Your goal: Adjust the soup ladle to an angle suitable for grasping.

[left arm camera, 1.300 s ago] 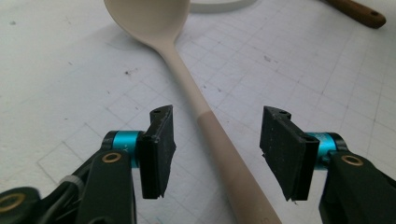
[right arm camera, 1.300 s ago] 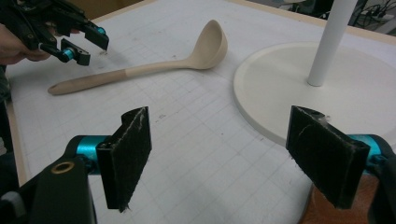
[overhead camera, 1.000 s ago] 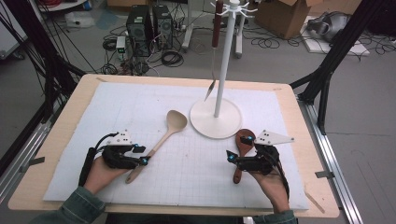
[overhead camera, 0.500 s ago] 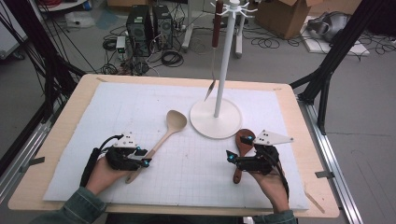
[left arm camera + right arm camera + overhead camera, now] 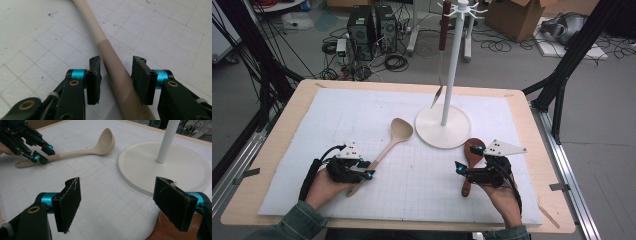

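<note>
Two spoons are lying on the white grid mat (image 5: 362,120); up close, the left gripper view is revealing the left gripper (image 5: 116,75) straddling the pale wooden ladle's (image 5: 110,60) handle, jaws just closing in, right pad touching, left pad a sliver off. Meanwhile the right gripper (image 5: 125,202) is hovering with jaws wide apart above the dark brown spoon (image 5: 175,230) near the tabletop's right edge, beside the white stand (image 5: 443,131), cables cluttering the floor beyond.

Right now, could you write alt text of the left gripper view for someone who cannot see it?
Two black jaws of the left gripper straddle the handle of a pale wooden ladle, which runs diagonally across a white gridded mat. The right pad seems to touch the handle; a narrow gap remains at the left one.
</note>
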{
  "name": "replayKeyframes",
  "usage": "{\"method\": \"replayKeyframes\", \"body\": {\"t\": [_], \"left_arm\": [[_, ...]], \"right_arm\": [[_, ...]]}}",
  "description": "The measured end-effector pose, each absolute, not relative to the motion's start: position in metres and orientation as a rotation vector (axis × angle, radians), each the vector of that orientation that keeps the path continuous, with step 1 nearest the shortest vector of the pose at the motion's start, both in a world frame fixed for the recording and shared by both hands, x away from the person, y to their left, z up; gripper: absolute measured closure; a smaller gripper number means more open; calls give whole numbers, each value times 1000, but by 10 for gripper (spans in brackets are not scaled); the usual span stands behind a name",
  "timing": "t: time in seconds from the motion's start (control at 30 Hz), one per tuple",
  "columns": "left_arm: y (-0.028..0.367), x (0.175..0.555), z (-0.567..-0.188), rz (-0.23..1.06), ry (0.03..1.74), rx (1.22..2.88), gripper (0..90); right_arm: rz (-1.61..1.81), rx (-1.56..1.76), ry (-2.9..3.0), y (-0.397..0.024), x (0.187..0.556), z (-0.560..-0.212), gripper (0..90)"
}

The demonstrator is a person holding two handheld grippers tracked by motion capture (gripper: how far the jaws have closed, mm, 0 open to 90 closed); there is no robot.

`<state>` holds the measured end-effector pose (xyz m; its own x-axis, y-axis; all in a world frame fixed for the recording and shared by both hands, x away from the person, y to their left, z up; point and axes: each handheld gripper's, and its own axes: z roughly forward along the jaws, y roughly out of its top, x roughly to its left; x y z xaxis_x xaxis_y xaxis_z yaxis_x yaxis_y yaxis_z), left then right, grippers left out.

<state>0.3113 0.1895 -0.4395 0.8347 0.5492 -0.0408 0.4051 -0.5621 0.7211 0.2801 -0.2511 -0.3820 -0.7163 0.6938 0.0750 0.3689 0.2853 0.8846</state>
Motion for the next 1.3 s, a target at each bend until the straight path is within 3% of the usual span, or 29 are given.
{"method": "replayKeyframes", "body": {"t": [0.47, 0.9, 1.3], "left_arm": [[188, 310, -438, 279, 720, 2253, 621], [201, 317, -433, 303, 767, 2225, 714], [208, 322, -432, 327, 794, 2223, 730]], "right_arm": [[1406, 958, 2232, -250, 280, -382, 217], [1409, 966, 2234, -250, 280, -383, 217], [1405, 962, 2254, -248, 280, -386, 217]]}}
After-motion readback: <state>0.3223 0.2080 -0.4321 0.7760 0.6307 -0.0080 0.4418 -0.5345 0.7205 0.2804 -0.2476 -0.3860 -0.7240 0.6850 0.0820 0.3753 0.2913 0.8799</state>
